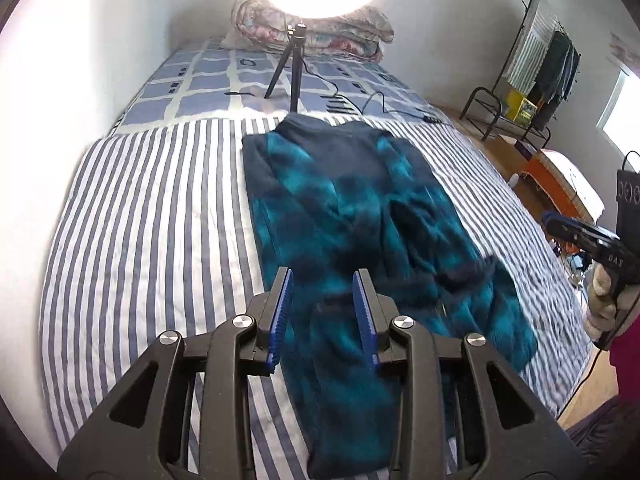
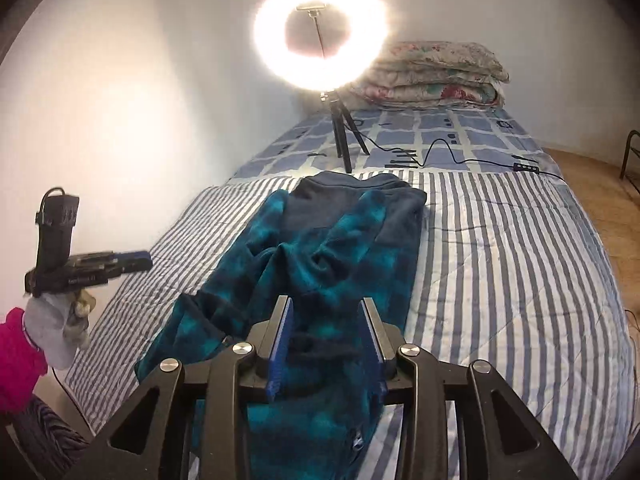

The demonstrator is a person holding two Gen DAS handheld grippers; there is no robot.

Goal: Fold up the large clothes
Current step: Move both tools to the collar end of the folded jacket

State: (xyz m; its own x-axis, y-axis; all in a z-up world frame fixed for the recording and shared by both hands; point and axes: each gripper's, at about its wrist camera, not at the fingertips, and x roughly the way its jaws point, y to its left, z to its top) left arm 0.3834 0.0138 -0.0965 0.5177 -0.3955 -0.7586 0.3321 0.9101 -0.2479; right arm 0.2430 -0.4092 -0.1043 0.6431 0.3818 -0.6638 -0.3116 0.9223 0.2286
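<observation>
A bed (image 1: 120, 208) covered in a blue-and-white striped quilt is filling most of both views, with a blue checked sheet (image 2: 432, 136) showing at its far end. Lying lengthwise down the middle of the quilt is the garment (image 1: 340, 208), a teal-and-navy fleece with its sleeves folded in over the body; its collar is pointing toward the upper centre of the frame and its hem is running under the lower edge.

A glowing ring light (image 2: 320, 28) on a small tripod (image 2: 344, 136) is standing on the checked sheet just past the collar, its cable trailing right. Folded floral bedding (image 2: 436, 76) is stacked against the wall at the upper right of the right wrist view. A clothes rack (image 1: 536, 64) is standing at the upper right of the left wrist view.

The left gripper (image 1: 322, 316) is hovering over the lower part of the fleece, jaws parted and gripping nothing. The right gripper (image 2: 326, 340) is hovering likewise, jaws apart and empty. A gloved hand (image 2: 60, 328) is holding the left gripper at the far left of the right wrist view.
</observation>
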